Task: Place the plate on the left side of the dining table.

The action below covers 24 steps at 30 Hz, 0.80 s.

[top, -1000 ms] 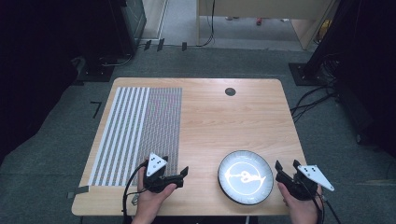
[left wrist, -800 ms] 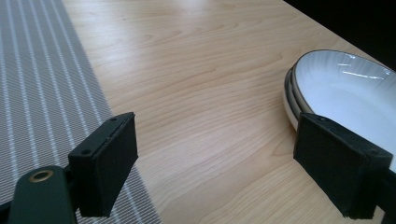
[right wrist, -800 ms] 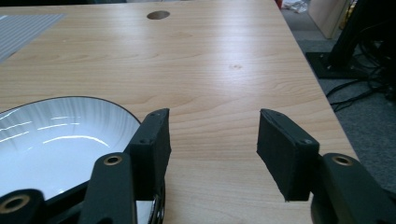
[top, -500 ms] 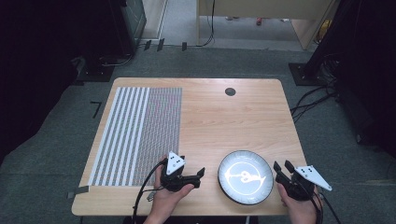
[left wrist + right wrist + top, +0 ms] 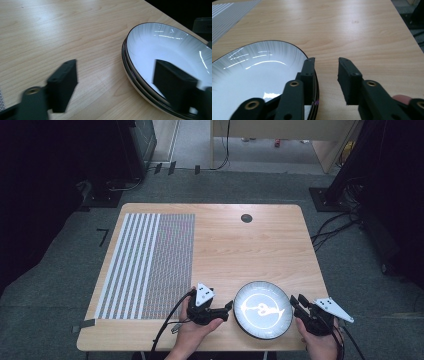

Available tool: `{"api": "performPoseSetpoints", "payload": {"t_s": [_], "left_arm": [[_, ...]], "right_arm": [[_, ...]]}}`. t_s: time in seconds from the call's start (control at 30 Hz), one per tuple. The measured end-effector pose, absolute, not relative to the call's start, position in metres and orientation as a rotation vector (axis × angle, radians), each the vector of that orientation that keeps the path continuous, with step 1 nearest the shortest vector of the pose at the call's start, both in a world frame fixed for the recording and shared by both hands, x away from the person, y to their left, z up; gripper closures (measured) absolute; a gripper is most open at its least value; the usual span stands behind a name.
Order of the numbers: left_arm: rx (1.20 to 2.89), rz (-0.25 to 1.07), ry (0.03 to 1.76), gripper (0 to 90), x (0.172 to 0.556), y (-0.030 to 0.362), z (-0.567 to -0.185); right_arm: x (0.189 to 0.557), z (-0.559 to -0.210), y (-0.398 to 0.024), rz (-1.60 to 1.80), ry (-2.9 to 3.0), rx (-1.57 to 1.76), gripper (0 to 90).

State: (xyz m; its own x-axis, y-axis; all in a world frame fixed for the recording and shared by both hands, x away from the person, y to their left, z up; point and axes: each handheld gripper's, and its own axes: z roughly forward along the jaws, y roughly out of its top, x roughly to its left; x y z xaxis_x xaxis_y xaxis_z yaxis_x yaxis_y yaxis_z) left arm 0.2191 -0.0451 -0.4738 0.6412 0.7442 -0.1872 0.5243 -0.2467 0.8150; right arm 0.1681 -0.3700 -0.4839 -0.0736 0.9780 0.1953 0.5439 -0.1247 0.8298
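Since the earlier frame, you moved the left gripper [image 5: 227, 309] to the plates' [image 5: 263, 310] 9 o'clock rim, jaws closing (nothing clamped); right gripper [image 5: 296, 303] narrowed, straddling the 3 o'clock rim for lifting.

Left gripper view: left gripper [image 5: 113, 82] jaws motion-blurred; one jaw hides part of the plates' [image 5: 162, 45] near rim, frame cuts their right edge. Right gripper view: plates cut off at left and bottom. High view: both forearms cropped at bottom, plate pattern unreadable.
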Motion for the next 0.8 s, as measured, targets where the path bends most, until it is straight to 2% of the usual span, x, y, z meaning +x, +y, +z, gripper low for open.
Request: {"api": "performPoseSetpoints", "payload": {"t_s": [0.13, 0.33, 0.43, 0.6, 0.8], "left_arm": [[1.939, 0.277, 0.996, 36.3, 0.219, -0.056, -0.476], [1.943, 0.216, 1.008, 45.0, 0.219, -0.067, -0.481], [1.943, 0.210, 1.017, 53.6, 0.217, -0.072, -0.482], [1.949, 0.183, 1.027, 62.7, 0.218, -0.076, -0.485], [1.953, 0.168, 1.027, 72.1, 0.218, -0.078, -0.487]], "right_arm": [[0.167, -0.483, -0.370, 1.107, 1.643, 1.703, 71.0], [0.167, -0.483, -0.367, 1.084, 1.655, 1.698, 68.5], [0.166, -0.483, -0.366, 1.090, 1.649, 1.686, 68.8], [0.165, -0.483, -0.366, 1.123, 1.659, 1.688, 74.5], [0.166, -0.486, -0.370, 1.196, 1.656, 1.721, 76.7]]}}
